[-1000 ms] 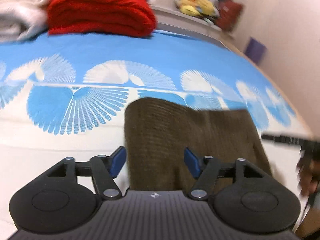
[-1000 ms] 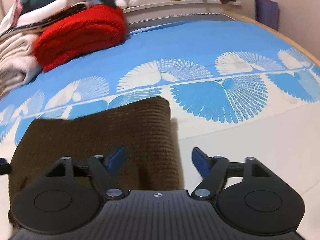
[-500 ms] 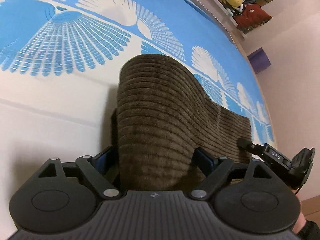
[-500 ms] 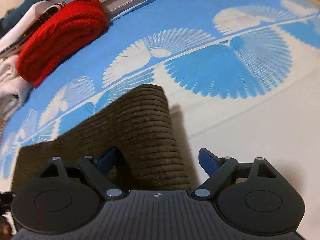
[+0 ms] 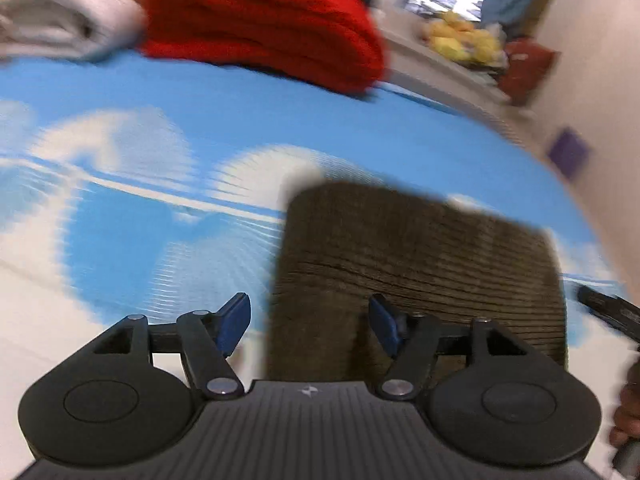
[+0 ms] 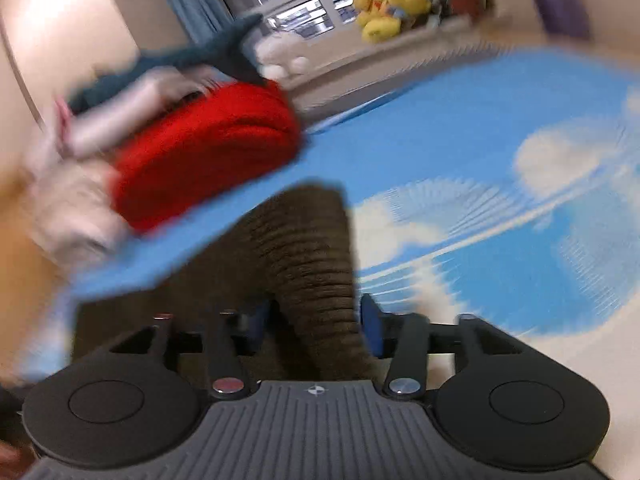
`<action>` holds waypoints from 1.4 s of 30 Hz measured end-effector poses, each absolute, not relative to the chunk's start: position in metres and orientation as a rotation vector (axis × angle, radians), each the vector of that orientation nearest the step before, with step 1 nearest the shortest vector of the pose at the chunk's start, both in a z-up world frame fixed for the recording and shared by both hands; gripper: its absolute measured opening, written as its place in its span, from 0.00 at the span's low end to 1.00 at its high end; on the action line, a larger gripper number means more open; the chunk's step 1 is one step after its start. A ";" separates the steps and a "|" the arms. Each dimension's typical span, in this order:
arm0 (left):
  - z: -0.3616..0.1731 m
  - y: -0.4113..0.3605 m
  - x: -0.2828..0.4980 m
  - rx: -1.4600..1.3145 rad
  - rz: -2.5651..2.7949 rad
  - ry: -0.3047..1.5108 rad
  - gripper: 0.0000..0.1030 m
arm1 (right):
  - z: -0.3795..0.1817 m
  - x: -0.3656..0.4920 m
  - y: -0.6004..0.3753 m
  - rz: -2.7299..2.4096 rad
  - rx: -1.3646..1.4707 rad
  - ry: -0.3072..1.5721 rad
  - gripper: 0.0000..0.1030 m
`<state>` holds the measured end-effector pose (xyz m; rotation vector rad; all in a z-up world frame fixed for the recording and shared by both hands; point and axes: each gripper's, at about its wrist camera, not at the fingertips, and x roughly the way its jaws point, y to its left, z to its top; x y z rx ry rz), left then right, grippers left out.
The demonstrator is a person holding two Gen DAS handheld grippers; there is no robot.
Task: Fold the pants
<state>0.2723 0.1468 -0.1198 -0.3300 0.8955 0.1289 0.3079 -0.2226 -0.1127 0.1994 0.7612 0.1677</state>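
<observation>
The folded brown corduroy pants (image 5: pixel 416 256) lie on the blue and white patterned bed cover (image 5: pixel 168 216). My left gripper (image 5: pixel 308 320) is open, its jaws straddling the pants' left edge. In the right wrist view the pants (image 6: pixel 304 248) bulge up between the fingers. My right gripper (image 6: pixel 312 324) has its jaws close against the right end of the pants; the frame is blurred and the grip is unclear. The tip of the right gripper shows at the right edge of the left wrist view (image 5: pixel 612 312).
A folded red blanket (image 5: pixel 260 36) and pale folded laundry (image 5: pixel 60 12) lie at the back of the bed. Yellow plush toys (image 6: pixel 384 8) sit on the window ledge. A dark teal plush shark (image 6: pixel 208 52) lies on the laundry pile.
Both grippers have tilted up from looking down at the pants, so the back of the bed is in view again. The right gripper's jaws have narrowed around the pants' end. Both views are motion-blurred.
</observation>
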 end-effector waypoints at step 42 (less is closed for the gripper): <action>0.012 0.017 -0.015 -0.057 0.185 0.778 1.00 | 0.028 0.007 -0.196 0.172 0.026 0.714 0.98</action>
